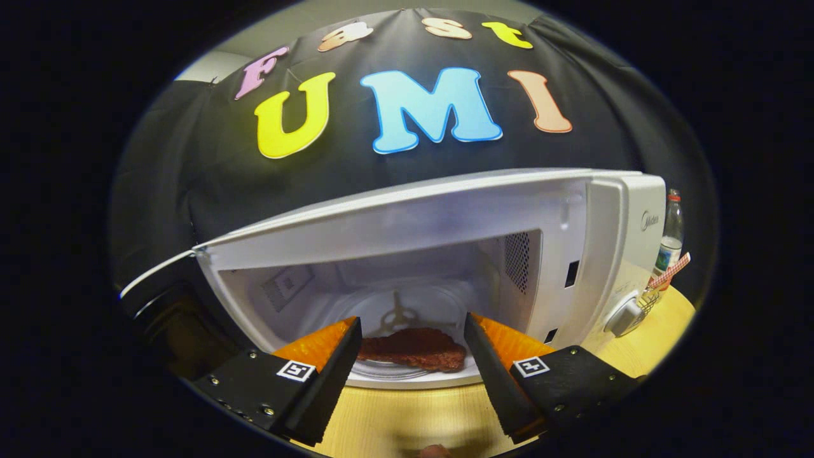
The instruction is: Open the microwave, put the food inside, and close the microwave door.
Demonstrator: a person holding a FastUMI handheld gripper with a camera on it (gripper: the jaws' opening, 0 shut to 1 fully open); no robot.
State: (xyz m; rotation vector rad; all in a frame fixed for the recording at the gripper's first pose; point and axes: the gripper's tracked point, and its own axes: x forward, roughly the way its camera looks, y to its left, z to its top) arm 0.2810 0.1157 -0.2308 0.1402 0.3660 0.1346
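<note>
Staged recording booth, not a lived-in kitchen. A black cloth wall (pixel 191 159) hangs at twelve o'clock behind a white microwave (pixel 610 254) set on a light wooden table (pixel 407 413). A clear bottle (pixel 671 232) stands at three o'clock beside the microwave.

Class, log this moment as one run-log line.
microwave: open | food: inside, on turntable | gripper: open, empty | door: not yet closed

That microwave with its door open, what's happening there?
A person is working a handheld gripper at the microwave, which stands on a wooden table with its door swung open. A brown piece of food lies on the glass plate inside. The gripper's fingers are open, with the food just ahead between them, not pressed. The door is not yet closed.
</note>
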